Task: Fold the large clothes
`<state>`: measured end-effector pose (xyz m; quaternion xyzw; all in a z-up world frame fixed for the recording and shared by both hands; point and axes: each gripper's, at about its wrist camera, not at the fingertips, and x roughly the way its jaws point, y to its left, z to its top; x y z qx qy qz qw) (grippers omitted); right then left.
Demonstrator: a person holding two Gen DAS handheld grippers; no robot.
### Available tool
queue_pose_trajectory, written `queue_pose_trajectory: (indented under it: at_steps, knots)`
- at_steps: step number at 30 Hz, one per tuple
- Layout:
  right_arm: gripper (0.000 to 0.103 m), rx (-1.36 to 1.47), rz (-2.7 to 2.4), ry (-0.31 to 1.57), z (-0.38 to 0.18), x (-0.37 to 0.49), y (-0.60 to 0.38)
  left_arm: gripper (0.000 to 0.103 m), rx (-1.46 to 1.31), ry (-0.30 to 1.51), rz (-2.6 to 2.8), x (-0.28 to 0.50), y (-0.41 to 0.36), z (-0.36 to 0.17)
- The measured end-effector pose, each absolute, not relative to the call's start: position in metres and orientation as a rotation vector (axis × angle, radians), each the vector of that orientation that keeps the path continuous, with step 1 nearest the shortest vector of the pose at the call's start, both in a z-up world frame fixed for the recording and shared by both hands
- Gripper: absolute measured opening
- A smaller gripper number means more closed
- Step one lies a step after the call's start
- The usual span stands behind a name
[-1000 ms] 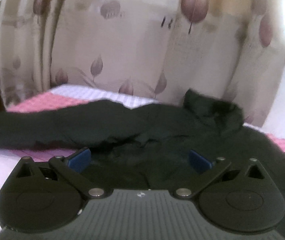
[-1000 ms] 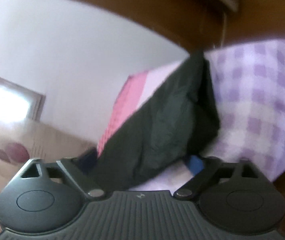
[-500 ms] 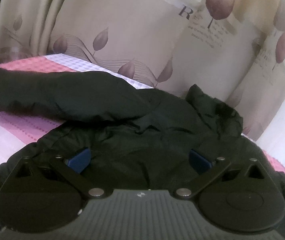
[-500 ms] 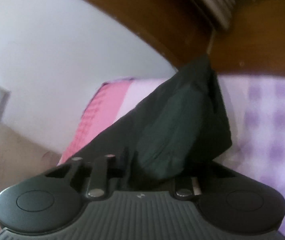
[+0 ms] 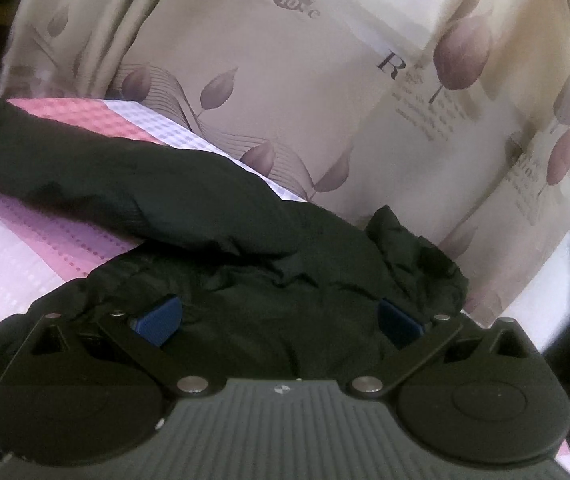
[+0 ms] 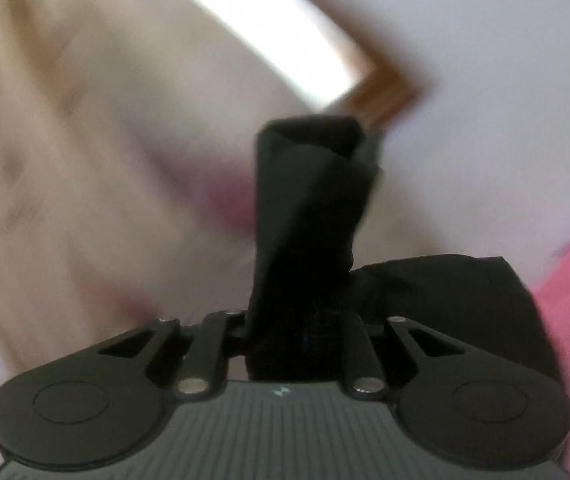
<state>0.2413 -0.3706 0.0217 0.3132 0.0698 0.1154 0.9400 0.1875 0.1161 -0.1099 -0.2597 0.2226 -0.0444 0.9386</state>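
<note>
Right gripper [image 6: 297,336]: jaws just drawn nearly shut, pinching a sleeve end of the black jacket [image 5: 245,240], lifted clear. Left gripper [image 5: 279,318]: spread wide, empty, low over the jacket body on the checked bedspread [image 5: 97,236]. Soft, puffy, probably slippery (grip hems, cuffs).

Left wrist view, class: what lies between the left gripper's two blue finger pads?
Crumpled black garment fills the gap of the left gripper; its blue pads stand wide apart, not pinching it. Seen in the left wrist view.

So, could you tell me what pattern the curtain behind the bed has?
The curtain is cream with mauve leaf or bud motifs and printed lettering, clearest in the left wrist view.
</note>
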Motion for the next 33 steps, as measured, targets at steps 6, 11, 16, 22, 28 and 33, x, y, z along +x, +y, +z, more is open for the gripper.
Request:
queue_pose_trajectory:
  at_steps: [6,11,16,22,28,33]
  knots:
    - [0.016,0.468,0.374,0.401,-0.062,0.291,-0.249,0.103,-0.549,0.452,-0.091,0.187,0.118,-0.111]
    - [0.016,0.292,0.415,0.545,-0.119,0.289,-0.191,0.103,-0.568,0.447,-0.094,0.188,0.121,-0.112]
    - [0.018,0.181,0.443,0.582,-0.123,0.285,-0.17,0.103,-0.569,0.447,-0.097,0.186,0.123,-0.112]
    - [0.024,0.193,0.442,0.521,-0.108,0.272,-0.176,0.103,-0.573,0.447,-0.096,0.187,0.122,-0.112]
    - [0.024,0.12,0.413,0.466,-0.098,0.281,-0.157,0.103,-0.574,0.447,-0.093,0.188,0.122,-0.111]
    - [0.06,0.043,0.462,0.564,-0.12,0.293,-0.139,0.103,-0.571,0.449,-0.093,0.188,0.122,-0.112]
